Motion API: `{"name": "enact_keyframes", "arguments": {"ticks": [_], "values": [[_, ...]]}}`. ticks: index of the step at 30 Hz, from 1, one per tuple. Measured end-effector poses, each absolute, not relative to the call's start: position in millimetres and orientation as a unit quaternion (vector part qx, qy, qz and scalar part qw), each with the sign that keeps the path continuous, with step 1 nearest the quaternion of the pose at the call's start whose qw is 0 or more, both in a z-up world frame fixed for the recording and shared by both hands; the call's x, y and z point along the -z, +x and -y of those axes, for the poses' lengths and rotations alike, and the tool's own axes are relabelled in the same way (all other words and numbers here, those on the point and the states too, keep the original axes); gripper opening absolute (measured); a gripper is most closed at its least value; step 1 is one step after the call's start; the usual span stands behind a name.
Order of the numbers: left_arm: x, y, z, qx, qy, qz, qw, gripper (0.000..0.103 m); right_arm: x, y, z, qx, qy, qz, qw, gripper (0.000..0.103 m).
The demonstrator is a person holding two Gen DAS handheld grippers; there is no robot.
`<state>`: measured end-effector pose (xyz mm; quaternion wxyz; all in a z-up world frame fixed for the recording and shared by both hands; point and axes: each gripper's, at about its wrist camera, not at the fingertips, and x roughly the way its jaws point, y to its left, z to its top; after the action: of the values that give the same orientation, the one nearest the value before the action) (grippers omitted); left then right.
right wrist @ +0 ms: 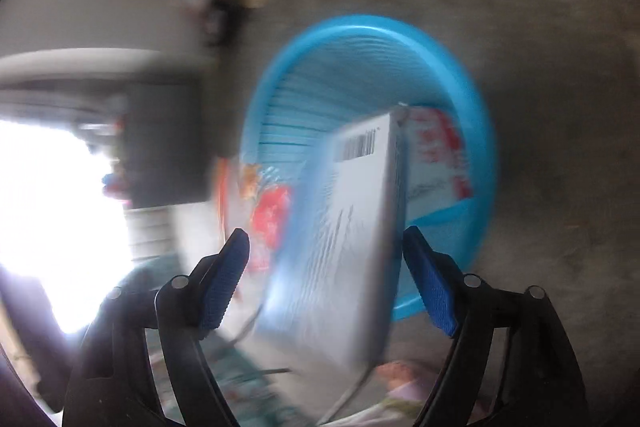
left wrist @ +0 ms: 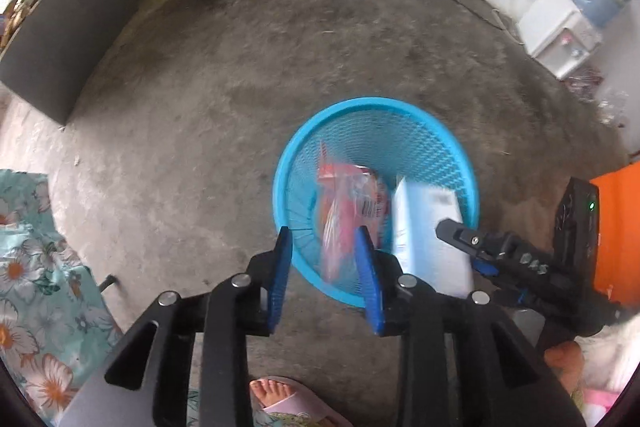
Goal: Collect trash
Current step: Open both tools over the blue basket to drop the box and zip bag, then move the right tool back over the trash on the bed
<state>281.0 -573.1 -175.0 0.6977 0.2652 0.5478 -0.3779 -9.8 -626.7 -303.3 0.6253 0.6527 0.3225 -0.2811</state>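
Left claw (left wrist: 324, 239) apart around a red wrapper (left wrist: 348, 211), right claw (right wrist: 324, 247) apart, white box (right wrist: 352, 227) between its jaws, both over one blue basket (left wrist: 288, 163), box blurred, concrete floor (left wrist: 200, 107).

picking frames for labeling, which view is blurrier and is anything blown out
Right wrist view: heavy motion smear across the floor, the blue basket and the white box, with a blown-out white patch at the left edge. Left wrist view: mostly sharp and evenly lit; only the red wrapper is smeared, plus fisheye bending at the borders.
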Motion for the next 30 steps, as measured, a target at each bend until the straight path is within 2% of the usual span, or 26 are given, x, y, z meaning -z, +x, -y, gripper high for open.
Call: {"name": "enact_keyframes", "arguments": {"ticks": [4, 8, 15, 22, 30], "values": [[153.0, 274.6, 564.3, 0.397, 0.274, -0.515, 0.708, 0.042, 297.0, -22.8, 615.9, 0.29, 0.654, -0.304, 0.629, 0.077], [115.1, 262.8, 553.8, 0.421, 0.275, -0.478, 0.72, 0.046, 275.2, -32.9, 604.2, 0.304, 0.64, -0.287, 0.644, 0.078], [17.8, 245.7, 480.3, 0.455, 0.199, -0.456, 0.739, 0.054, 196.8, -14.2, 583.6, 0.275, 0.577, -0.27, 0.72, 0.077], [-67.1, 223.8, 321.0, 0.437, 0.094, -0.403, 0.799, 0.067, 112.8, 26.6, 526.7, 0.188, 0.49, -0.293, 0.799, 0.077], [-85.8, 191.2, 101.1, 0.284, -0.011, -0.357, 0.89, 0.069, 56.5, 71.5, 452.0, 0.051, 0.444, -0.313, 0.838, 0.078]]}}
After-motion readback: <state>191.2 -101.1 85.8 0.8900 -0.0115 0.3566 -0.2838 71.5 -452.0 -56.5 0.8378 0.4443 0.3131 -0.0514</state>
